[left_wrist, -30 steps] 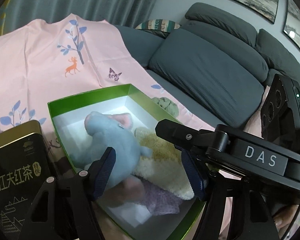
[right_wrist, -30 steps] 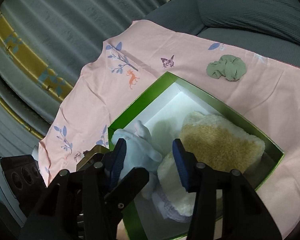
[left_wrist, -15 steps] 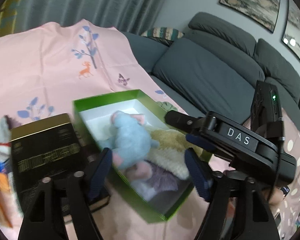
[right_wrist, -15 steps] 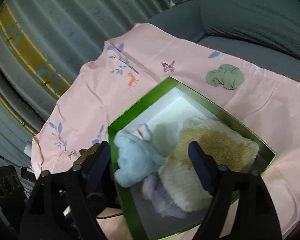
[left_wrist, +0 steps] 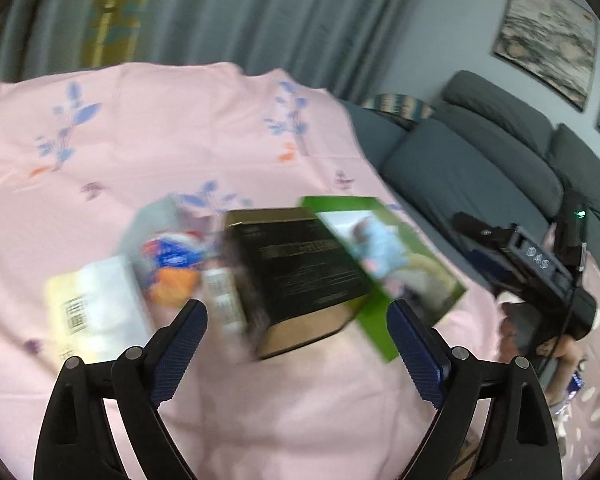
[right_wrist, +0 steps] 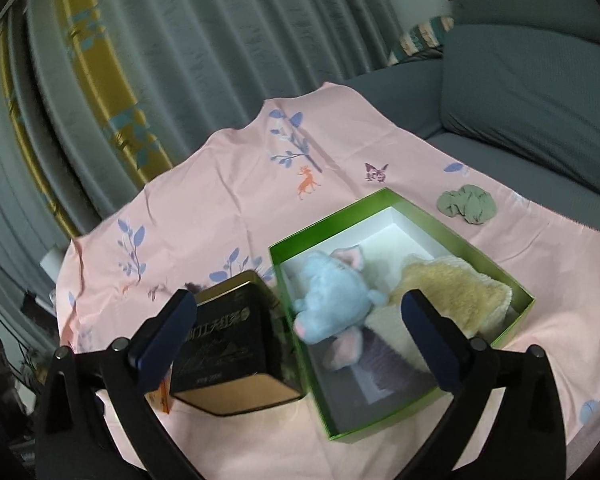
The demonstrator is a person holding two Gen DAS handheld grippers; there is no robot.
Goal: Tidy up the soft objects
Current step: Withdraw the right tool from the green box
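Both tools, left tool (left_wrist: 296, 344) and right tool (right_wrist: 300, 334), are gaping wide and empty, hovering over the green box (right_wrist: 496, 268) that is corralling the blue plush elephant (right_wrist: 332, 300).

A pink cloth (right_wrist: 228, 184) with blue leaves, a little deer and a butterfly covered the worktop. On it sat a green box (right_wrist: 496, 344) with its top open. A black and gold tin (right_wrist: 228, 344) stood just beside the box, touching its side. A small green scrunchie (right_wrist: 466, 204) lay near the box's far corner, apart from it. Past the tin lay a white packet (left_wrist: 96, 312) and a bright blue and orange bag (left_wrist: 172, 268), both blurry.
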